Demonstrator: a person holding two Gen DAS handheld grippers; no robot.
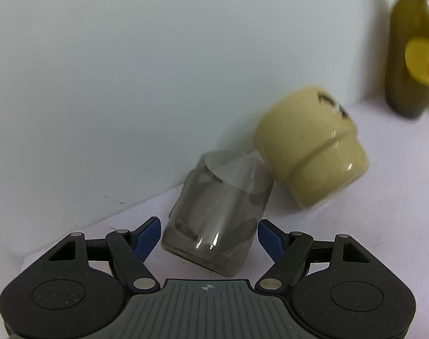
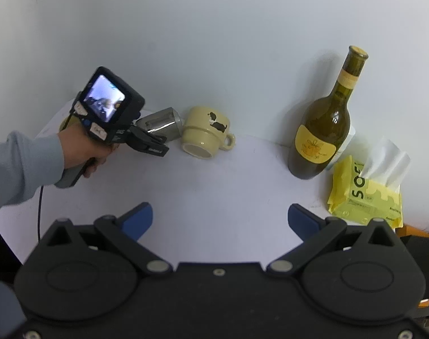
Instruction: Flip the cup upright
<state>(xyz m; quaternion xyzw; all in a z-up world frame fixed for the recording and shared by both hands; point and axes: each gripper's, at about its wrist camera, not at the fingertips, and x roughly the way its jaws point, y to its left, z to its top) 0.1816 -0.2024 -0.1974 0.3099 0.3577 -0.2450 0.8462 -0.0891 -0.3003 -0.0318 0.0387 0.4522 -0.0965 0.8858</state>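
I am bringing the left tool around the tipped glass cup, fingers apart, not gripping; right tool hanging wide apart, idle; flipping not yet done.

Olive-green glass wine bottle: cut off by the left wrist view's top and right edges, blurred. Cream ceramic mug with a black dog print: motion-blurred there, print unreadable, handle hidden. Smoky transparent glass tumbler: partly hidden behind the left gripper; contact with the fingers cannot be told. Yellow soft tissue pack: lettering cut short.
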